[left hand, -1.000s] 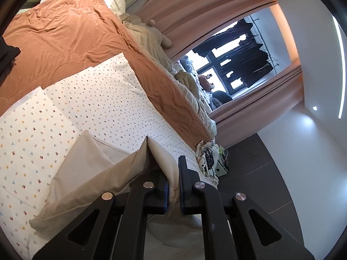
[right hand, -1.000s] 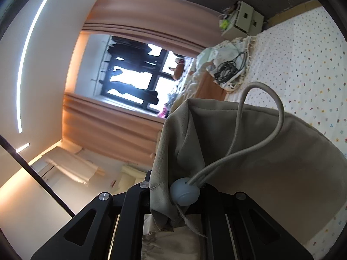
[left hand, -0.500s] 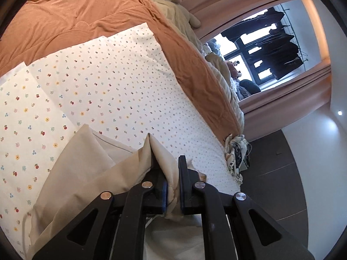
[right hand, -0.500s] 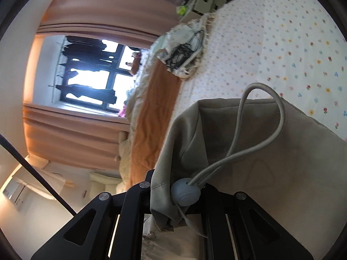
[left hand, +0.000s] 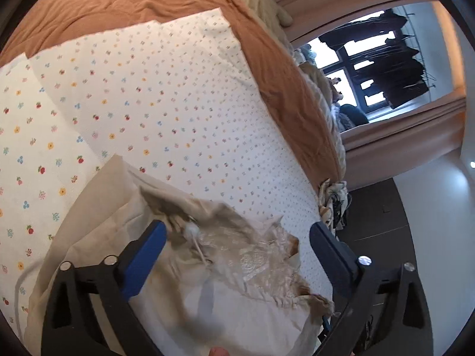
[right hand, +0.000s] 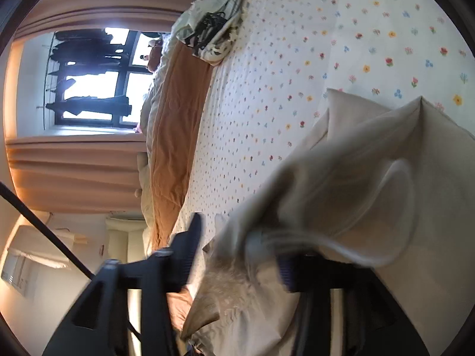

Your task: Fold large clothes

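A beige garment with a drawstring and lace trim (left hand: 190,270) lies bunched on the flower-print sheet (left hand: 154,112). My left gripper (left hand: 237,234) is open above it, its blue-padded fingers wide apart on either side of the cloth. In the right wrist view the same beige garment (right hand: 341,184) is blurred by motion and drapes between the fingers of my right gripper (right hand: 240,237), which stands open; its right finger is mostly hidden by the cloth. The drawstring loop (right hand: 394,207) shows in that view.
An orange-brown blanket (left hand: 267,68) runs along the bed's far side, with pale bedding and soft toys beyond. A cloth bag with dark cables (right hand: 213,29) sits at the bed's end. Curtains and a window (left hand: 380,59) stand behind.
Both grippers have opened and let go of the beige garment, which has dropped onto the sheet. Both views have tilted down toward the bed.
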The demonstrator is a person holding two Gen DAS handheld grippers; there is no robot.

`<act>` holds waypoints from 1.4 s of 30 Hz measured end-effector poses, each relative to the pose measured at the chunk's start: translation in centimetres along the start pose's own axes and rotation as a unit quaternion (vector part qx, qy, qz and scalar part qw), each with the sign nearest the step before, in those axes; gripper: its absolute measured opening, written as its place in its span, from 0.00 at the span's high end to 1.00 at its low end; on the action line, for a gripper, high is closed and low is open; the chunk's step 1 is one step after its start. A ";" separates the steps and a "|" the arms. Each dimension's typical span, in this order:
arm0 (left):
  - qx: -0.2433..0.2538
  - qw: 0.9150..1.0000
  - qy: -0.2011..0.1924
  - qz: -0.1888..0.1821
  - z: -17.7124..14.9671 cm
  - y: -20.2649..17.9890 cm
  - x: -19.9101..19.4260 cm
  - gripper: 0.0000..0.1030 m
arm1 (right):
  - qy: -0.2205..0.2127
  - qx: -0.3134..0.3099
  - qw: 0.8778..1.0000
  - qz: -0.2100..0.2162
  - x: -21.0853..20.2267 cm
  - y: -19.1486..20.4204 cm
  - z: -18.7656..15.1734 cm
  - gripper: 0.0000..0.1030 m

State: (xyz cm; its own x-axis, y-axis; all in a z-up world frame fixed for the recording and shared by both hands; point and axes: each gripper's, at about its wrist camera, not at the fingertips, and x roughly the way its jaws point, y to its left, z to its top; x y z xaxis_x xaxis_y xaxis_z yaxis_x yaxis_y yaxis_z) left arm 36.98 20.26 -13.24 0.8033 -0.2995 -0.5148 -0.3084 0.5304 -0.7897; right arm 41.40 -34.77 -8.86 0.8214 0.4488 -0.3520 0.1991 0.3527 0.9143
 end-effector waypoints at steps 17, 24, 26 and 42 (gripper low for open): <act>0.045 0.997 -0.049 0.026 -2.9 -0.8 -10.3 0.03 | 0.062 -0.189 0.979 -0.052 -2.1 9.0 -7.8 0.29; 0.043 0.998 -0.053 0.015 -5.0 0.0 -13.8 0.03 | 0.069 -0.241 0.967 -0.055 -3.5 11.7 -10.3 0.29; 0.053 0.997 -0.058 0.025 -5.5 -0.3 -15.1 0.03 | 0.065 -0.264 0.960 -0.065 -3.9 12.5 -11.1 0.29; 0.031 0.993 -0.093 0.061 -8.5 6.3 -22.2 0.03 | 0.127 -0.402 0.901 -0.106 0.2 17.8 -16.2 0.30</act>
State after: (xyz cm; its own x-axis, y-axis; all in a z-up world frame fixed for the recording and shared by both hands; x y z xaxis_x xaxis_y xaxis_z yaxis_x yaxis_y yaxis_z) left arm 12.87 23.55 -9.60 0.8437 -0.0808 -0.5307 -0.3827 0.6028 -0.7001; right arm 36.43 -15.10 4.07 0.6418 0.4379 -0.6295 -0.1969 0.8875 0.4166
